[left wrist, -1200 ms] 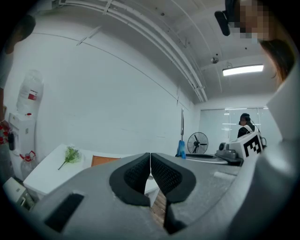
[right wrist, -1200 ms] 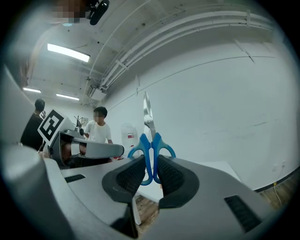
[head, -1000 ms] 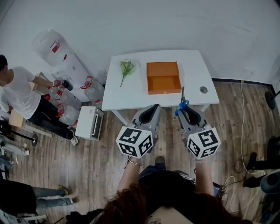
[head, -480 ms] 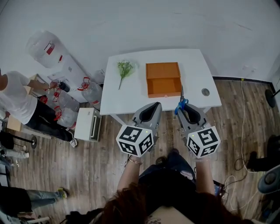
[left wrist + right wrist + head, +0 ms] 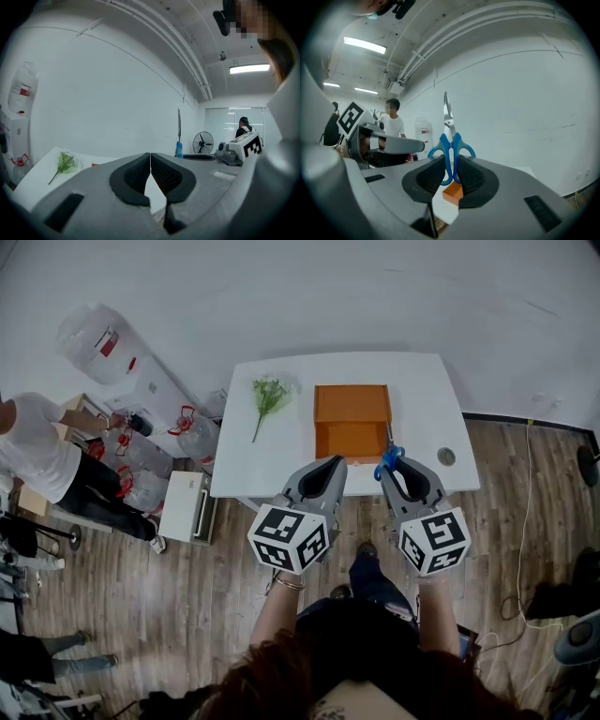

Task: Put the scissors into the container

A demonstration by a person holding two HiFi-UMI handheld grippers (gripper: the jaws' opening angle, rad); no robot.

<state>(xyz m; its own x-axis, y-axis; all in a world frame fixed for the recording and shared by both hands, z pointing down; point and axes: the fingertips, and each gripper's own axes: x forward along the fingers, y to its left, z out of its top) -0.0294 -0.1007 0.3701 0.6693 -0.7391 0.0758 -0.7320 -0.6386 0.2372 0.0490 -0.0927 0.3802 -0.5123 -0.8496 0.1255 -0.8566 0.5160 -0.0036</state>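
Blue-handled scissors [image 5: 450, 140] stand blades up in my right gripper [image 5: 451, 172], which is shut on their handles. In the head view the scissors [image 5: 389, 454] sit just right of the orange container [image 5: 352, 421], an open box on the white table [image 5: 272, 451]. The orange container [image 5: 453, 193] shows low between the right jaws. My left gripper [image 5: 323, 474] hangs over the table's near edge, left of the right gripper [image 5: 392, 468]. In the left gripper view the left gripper [image 5: 150, 174] is shut on nothing, and the scissors [image 5: 178, 136] appear to its right.
A green sprig [image 5: 266, 395] lies on the table's left part and a small round disc [image 5: 446, 457] at its right. Left of the table stand a water dispenser [image 5: 111, 352], water bottles [image 5: 192, 435] and a white box [image 5: 192, 505]. A person [image 5: 42, 456] stands at far left.
Both grippers and the scissors have come closer to the table; the scissors now sit beside the orange container's near right corner. The person at left has shifted.
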